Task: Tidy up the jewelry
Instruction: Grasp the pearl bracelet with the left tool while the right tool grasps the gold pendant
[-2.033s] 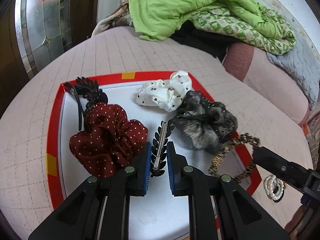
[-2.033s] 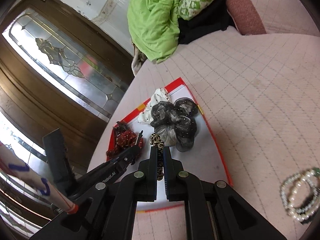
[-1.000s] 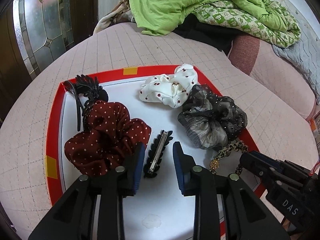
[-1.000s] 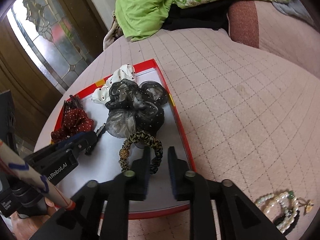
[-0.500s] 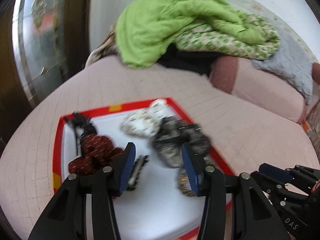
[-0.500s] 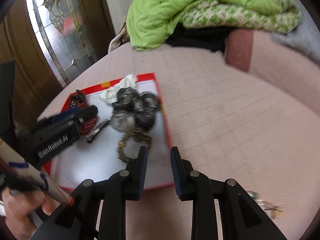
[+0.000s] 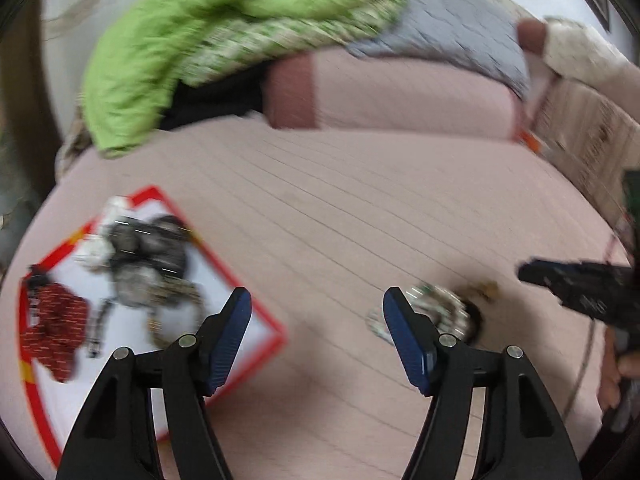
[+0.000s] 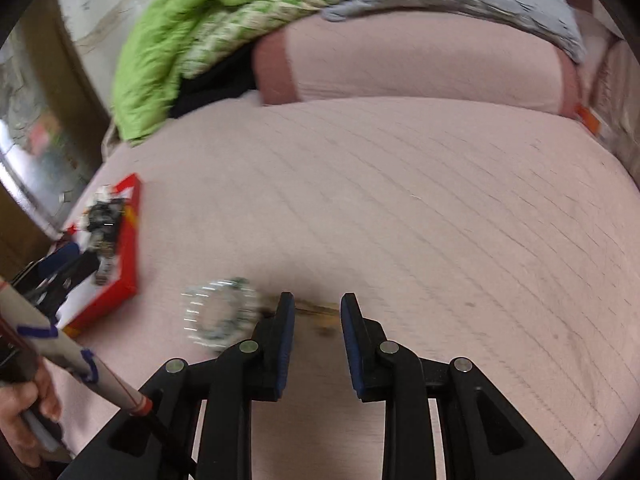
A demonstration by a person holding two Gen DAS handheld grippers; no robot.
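Both views are motion-blurred. A white tray with a red rim (image 7: 256, 316) lies at the lower left on the pink quilted bed; it holds a red dotted scrunchie (image 7: 52, 332), a grey-black scrunchie (image 7: 148, 252), a white scrunchie (image 7: 100, 248), a black clip (image 7: 98, 320) and a leopard hair tie (image 7: 176, 300). A pearl bracelet bundle (image 7: 440, 312) lies on the bed right of the tray, also in the right wrist view (image 8: 216, 312). My left gripper (image 7: 316, 312) is wide open and empty above the bed. My right gripper (image 8: 318, 312) is open and empty just right of the bracelets; the tray (image 8: 128, 256) is at left.
A green blanket (image 7: 192, 40), a grey quilt (image 7: 440, 28) and a pink bolster (image 7: 400, 96) lie at the back. A small gold piece (image 8: 320, 314) lies on the bed between the right fingers. A glass door (image 8: 36, 136) is at far left.
Both grippers let go of their items on the tray, opened, and swung right toward the pearl bracelets. The black clip and leopard tie stay on the tray. The left gripper opened wider.
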